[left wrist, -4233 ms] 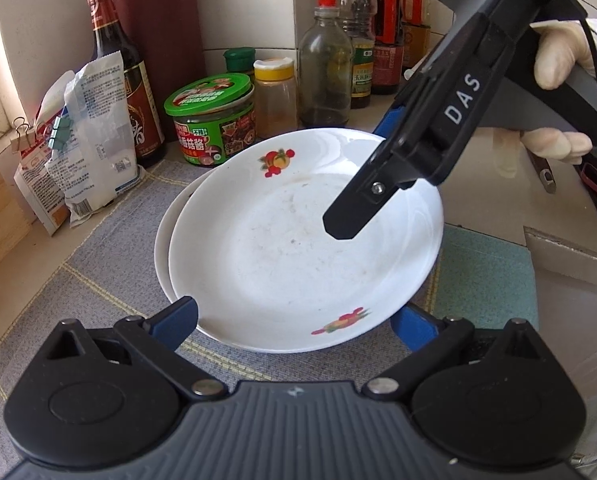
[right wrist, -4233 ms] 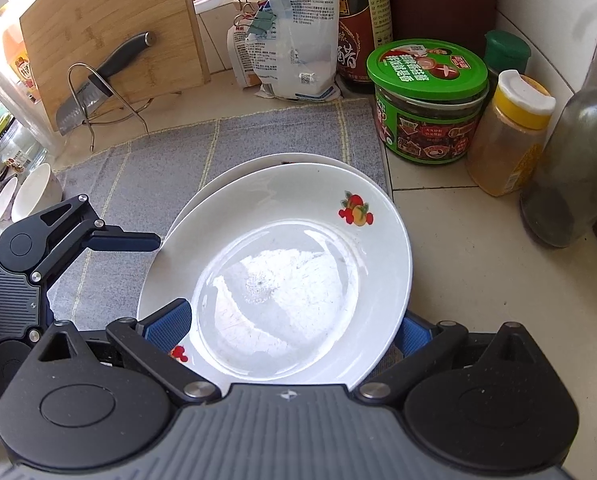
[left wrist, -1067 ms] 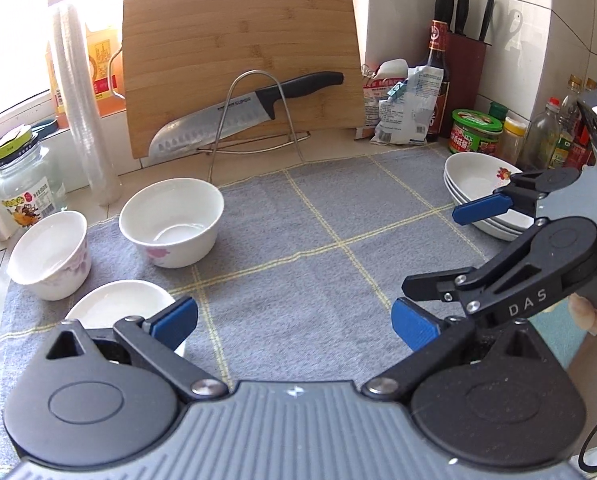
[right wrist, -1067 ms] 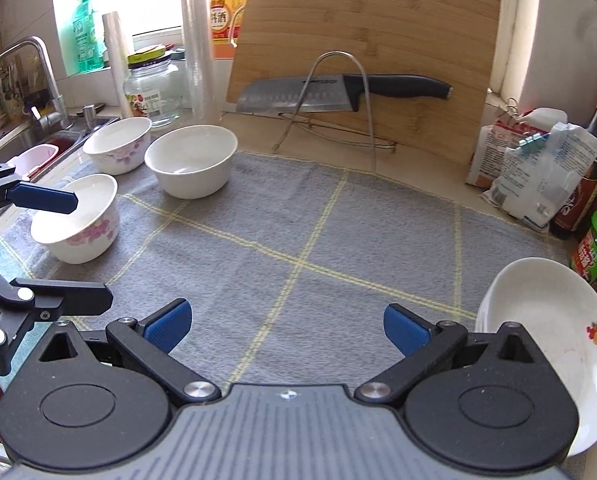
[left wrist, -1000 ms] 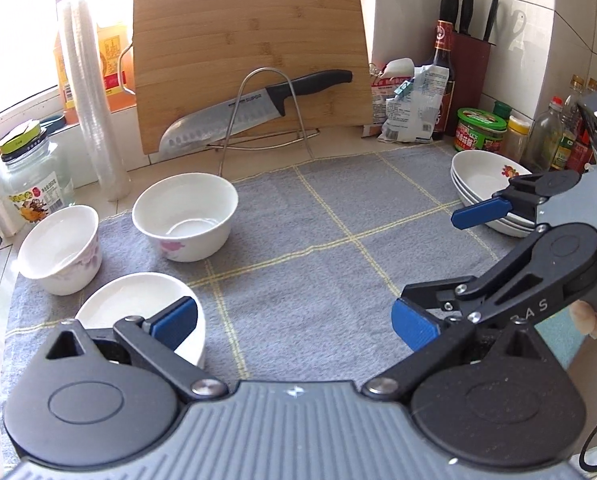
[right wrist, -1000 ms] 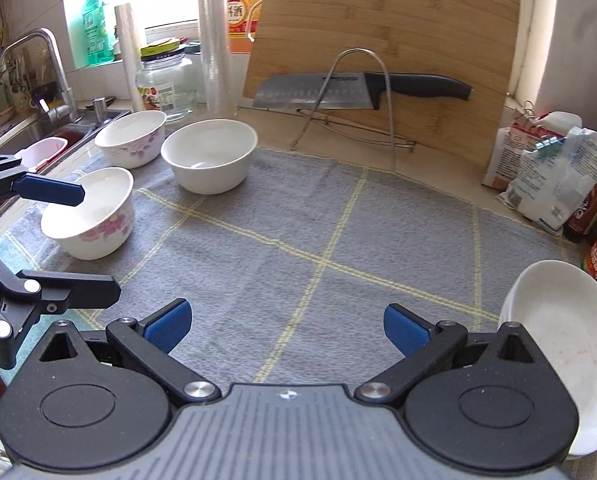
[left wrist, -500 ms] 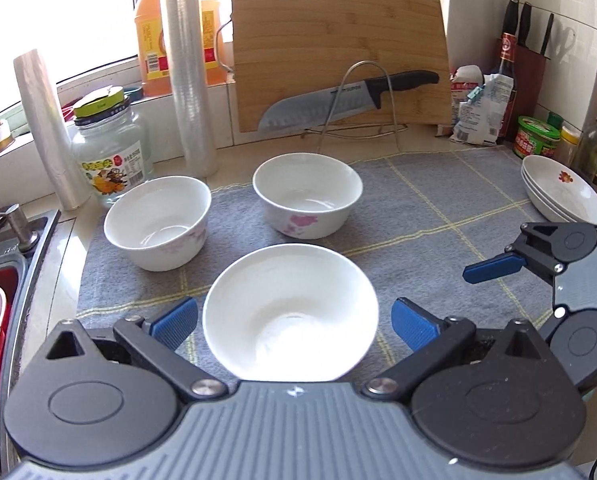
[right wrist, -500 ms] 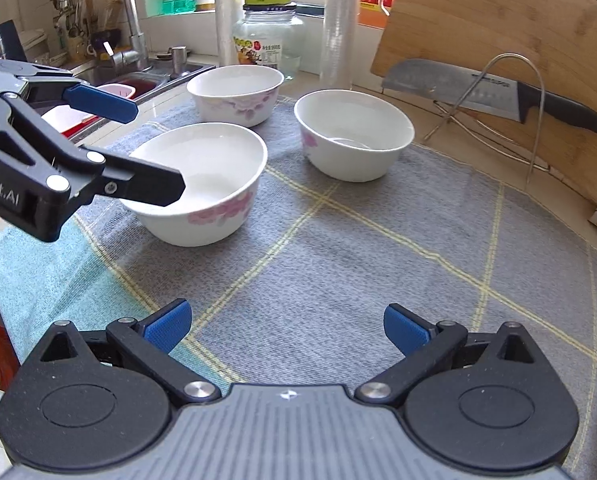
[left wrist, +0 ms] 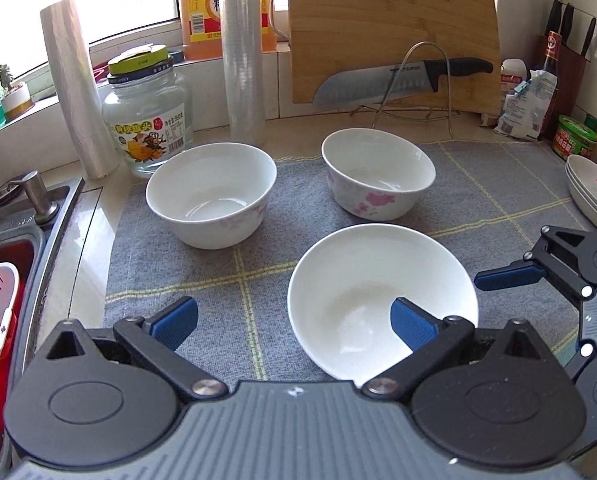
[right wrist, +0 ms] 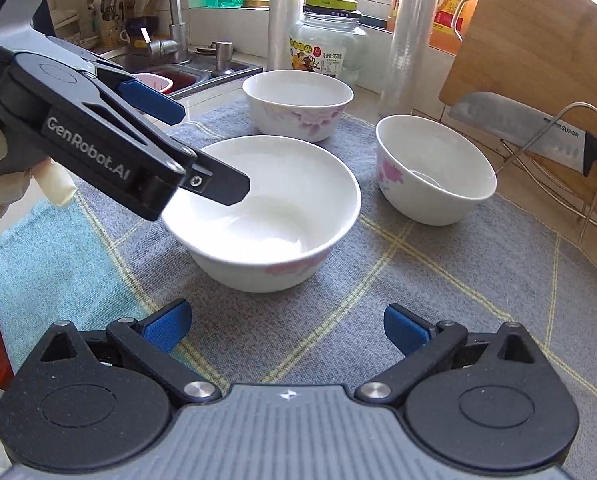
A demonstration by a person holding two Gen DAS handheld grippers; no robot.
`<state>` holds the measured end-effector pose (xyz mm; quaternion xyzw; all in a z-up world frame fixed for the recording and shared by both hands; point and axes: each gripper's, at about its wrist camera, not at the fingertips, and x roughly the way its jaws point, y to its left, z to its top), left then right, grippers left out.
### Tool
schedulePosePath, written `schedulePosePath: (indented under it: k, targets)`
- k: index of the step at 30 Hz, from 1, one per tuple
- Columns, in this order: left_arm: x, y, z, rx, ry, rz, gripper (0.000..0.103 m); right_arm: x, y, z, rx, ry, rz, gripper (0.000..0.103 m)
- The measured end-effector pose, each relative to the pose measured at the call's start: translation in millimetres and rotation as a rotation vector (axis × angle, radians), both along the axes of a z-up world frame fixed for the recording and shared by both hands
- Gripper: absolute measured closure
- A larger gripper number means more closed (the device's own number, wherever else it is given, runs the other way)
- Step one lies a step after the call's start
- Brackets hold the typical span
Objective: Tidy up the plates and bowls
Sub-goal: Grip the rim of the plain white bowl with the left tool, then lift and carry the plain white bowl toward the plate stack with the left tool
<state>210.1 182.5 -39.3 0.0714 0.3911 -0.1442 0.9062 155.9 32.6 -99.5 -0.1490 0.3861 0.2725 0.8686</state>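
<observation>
Three bowls on the grey mat point(left wrist: 478, 184), mid-frame. Left gripper point(left wrist: 294, 320) jaws wide, its right finger over the near bowl point(left wrist: 362, 296), nothing gripped. Right gripper point(right wrist: 286, 326) jaws wide, empty, low before the same bowl. Far bowls point(left wrist: 212, 194) and point(left wrist: 378, 172) stand apart. Plates point(left wrist: 592, 192) stacked at right edge.

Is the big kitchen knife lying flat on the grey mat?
No, the knife rests up on a wire stand against the wooden cutting board, behind the mat.
</observation>
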Motion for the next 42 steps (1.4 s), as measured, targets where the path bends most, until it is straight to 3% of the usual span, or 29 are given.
schedulePosePath:
  k: [3,7,10,20,42]
  targets:
    - [6.2,0.3,-4.6,-0.001,0.016,-0.012,0.005,5.2,6.4,1.0,0.003,-0.011,0.002,0.0]
    - [11.8,-1.2,-8.8,-0.004,0.037,-0.023,0.018,9.5,11.2,2.4,0.004,-0.023,0.012,0.0]
    - [15.3,-2.3,-10.2,-0.02,0.05,-0.036,0.028,10.1,12.2,3.3,0.001,-0.028,0.017,0.006]
    - [19.5,-8.2,-11.1,-0.042,0.071,-0.084,0.042,6.4,18.2,6.9,-0.013,-0.045,0.056,0.018]
    - [12.5,-22.0,0.0,-0.06,0.096,-0.126,0.047,-3.8,9.6,22.2,-0.007,-0.033,0.075,0.022]
